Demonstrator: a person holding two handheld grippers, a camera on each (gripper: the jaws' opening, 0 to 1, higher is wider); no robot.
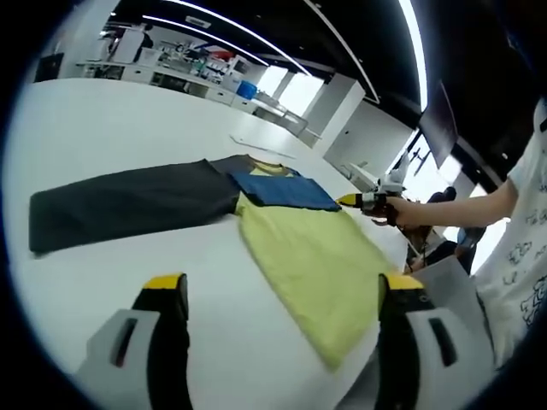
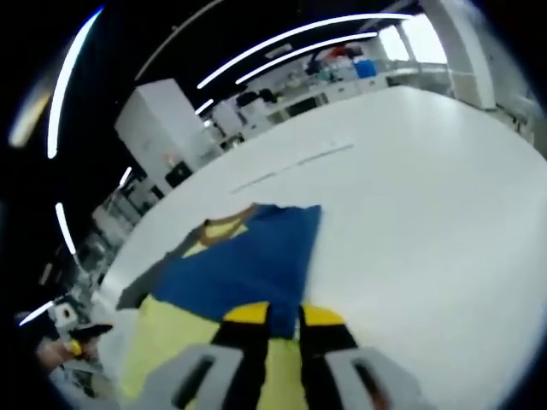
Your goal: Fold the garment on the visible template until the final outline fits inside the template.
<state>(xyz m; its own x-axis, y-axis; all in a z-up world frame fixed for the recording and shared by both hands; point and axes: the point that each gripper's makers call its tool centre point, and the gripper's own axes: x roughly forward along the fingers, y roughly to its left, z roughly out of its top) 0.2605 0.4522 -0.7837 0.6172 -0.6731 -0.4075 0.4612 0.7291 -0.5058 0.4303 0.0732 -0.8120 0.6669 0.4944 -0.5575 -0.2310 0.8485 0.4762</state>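
Left gripper view: garment point(image 1: 282, 231) spread on white surface point(image 1: 111, 111), yellow body running from 12 o'clock toward 5 o'clock, dark grey part point(image 1: 128, 205) reaching out toward 9 o'clock, blue panel point(image 1: 286, 190) across the far end. Left gripper point(image 1: 282, 307) hanging apart over the near yellow hem, fingers point(image 1: 167, 295) spread wide, holding nothing. Right gripper point(image 1: 363, 202) at 3 o'clock, at the blue panel's edge, a hand point(image 1: 410, 213) behind it.

Right gripper view: right gripper point(image 2: 285, 320) low over the cloth, fingers point(image 2: 248, 320) nearly together at the blue-yellow seam; gripping fabric or merely touching, cannot tell. No template outline discernible. Nearer to the cloth: right side. Beyond, open-plan room, ceiling light strips point(image 2: 282, 43), distant desks point(image 1: 184, 73).
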